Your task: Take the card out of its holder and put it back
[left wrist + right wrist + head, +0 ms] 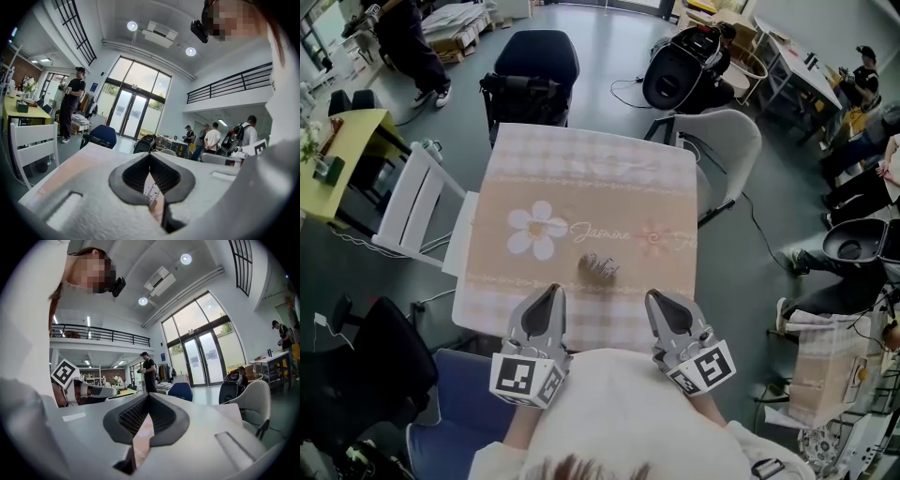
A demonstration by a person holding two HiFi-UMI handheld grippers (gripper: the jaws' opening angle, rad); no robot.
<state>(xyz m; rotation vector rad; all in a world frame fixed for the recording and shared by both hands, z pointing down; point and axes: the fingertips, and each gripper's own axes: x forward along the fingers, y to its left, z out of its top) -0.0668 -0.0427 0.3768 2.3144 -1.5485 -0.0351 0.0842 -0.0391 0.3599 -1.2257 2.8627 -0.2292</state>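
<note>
Lying mid-tablecloth (581, 178), the small wire card holder (598, 266) looks light and easily tipped; a thin card wants an edge pinch. Left gripper (553, 294) and right gripper (656, 300) hover closed, empty.

The single word "Jasmine" runs in pale script across the worktop cloth (581, 178), between a white flower (536, 230) and a pink flower (653, 237).

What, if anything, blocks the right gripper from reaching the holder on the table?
Probably nothing, so yes: the holder stands alone on the tablecloth, ahead of the right gripper, with bare cloth between them. The gripper is shut and must open first.
</note>
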